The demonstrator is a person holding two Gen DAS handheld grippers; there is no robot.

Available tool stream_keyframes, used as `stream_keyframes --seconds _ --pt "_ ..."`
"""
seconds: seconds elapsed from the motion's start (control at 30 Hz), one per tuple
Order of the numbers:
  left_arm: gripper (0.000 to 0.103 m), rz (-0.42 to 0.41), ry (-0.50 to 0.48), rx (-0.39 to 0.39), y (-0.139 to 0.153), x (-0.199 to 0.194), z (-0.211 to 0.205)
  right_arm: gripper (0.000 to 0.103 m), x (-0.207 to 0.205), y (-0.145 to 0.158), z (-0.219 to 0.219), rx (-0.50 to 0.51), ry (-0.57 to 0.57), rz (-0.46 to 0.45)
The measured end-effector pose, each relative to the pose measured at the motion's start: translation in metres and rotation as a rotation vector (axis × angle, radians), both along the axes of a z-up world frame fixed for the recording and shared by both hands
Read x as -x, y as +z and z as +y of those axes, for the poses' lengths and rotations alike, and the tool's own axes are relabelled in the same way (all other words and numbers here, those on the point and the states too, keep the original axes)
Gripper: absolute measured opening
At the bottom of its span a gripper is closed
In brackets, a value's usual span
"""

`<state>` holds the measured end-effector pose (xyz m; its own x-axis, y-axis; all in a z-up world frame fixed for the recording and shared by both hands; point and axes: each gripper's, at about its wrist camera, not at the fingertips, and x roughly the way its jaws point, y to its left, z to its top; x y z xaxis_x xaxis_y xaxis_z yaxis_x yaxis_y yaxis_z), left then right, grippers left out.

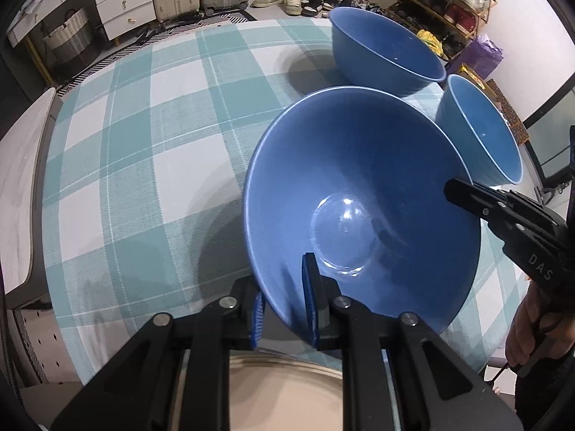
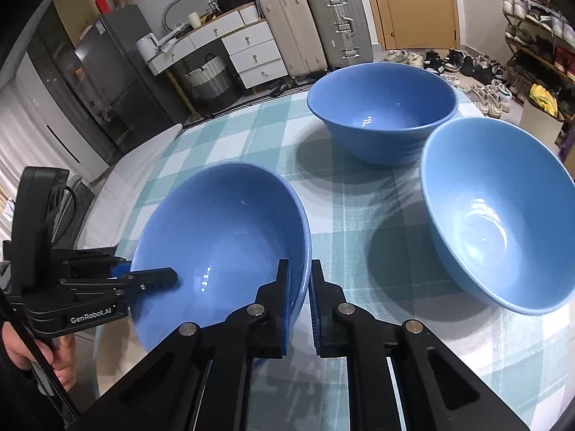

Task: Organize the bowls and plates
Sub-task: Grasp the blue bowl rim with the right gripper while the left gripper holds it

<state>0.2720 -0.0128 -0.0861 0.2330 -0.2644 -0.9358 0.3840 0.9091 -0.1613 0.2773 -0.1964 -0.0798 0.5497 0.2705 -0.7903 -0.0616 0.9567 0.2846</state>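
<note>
Three blue bowls on the checked cloth of the bench, all upright or nearly so. Item one, the nearest bowl, sits tilted and is pinched at two spots on its rim: the left gripper has its jaws closed on the near wall, one pad inside and one outside, and the right gripper has its jaws closed on the opposite wall in the same manner. A grip on both sides probably serves to steady a wide, smooth, heavy-looking bowl for carrying, most likely toward one of the others for stacking. Item two, the deep ribbed bowl, stands at the far edge of the bench, well apart from the held one. Item three, the paler bowl, stands to the right, near the ribbed bowl but apart from it, and lies closest to any path rightward, so the held bowl's rim could knock it. One beige plate shows under the left gripper, partly hidden. Surroundings: suitcases, white drawers, a shoe rack and loose shoes on the floor, none in the way. A person's hand holds the left tool.
</note>
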Motion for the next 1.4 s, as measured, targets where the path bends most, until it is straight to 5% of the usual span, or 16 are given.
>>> stream_keyframes --seconds 1.4 --pt "0.017 0.027 -0.145 0.069 0.006 0.132 -0.103 0.01 0.187 0.012 -0.109 -0.052 -0.197 -0.011"
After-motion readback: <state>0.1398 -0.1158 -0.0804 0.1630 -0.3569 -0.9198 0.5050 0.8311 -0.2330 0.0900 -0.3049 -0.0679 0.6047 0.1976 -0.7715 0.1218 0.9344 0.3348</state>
